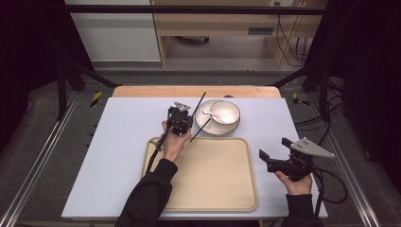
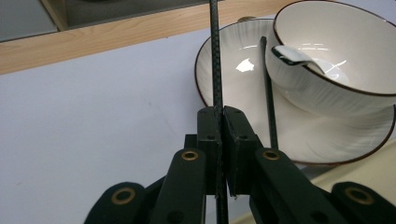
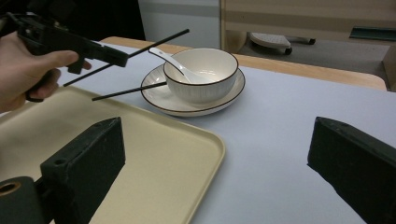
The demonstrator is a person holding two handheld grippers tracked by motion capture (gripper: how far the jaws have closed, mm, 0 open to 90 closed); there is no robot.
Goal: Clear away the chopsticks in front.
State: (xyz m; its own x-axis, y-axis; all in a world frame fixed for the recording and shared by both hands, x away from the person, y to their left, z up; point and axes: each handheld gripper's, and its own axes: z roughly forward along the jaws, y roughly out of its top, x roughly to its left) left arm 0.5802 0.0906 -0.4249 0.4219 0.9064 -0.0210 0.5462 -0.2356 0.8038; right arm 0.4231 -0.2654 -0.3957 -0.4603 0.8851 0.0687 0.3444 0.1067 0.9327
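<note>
My left gripper (image 1: 188, 117) (image 2: 221, 121) is shut on a thin black chopstick (image 1: 201, 100) (image 2: 215, 65) that sticks up and away past its jaws, just left of a white plate (image 1: 204, 126) (image 2: 233, 70). A white bowl (image 1: 226, 112) (image 2: 336, 51) (image 3: 205, 77) stands on that plate, with a white spoon (image 2: 299, 56) (image 3: 170, 60) in it. A second chopstick (image 1: 198, 132) (image 2: 267, 93) (image 3: 130, 91) leans on the plate's rim towards the tray. My right gripper (image 1: 274, 147) (image 3: 219, 163) is open and holds nothing, off the tray's right side.
A beige tray (image 1: 222, 179) (image 3: 154, 154) lies at the front middle of the pale table cover (image 1: 123, 142). The wooden table edge (image 1: 142, 91) runs along the back. Cables trail on the floor at the right.
</note>
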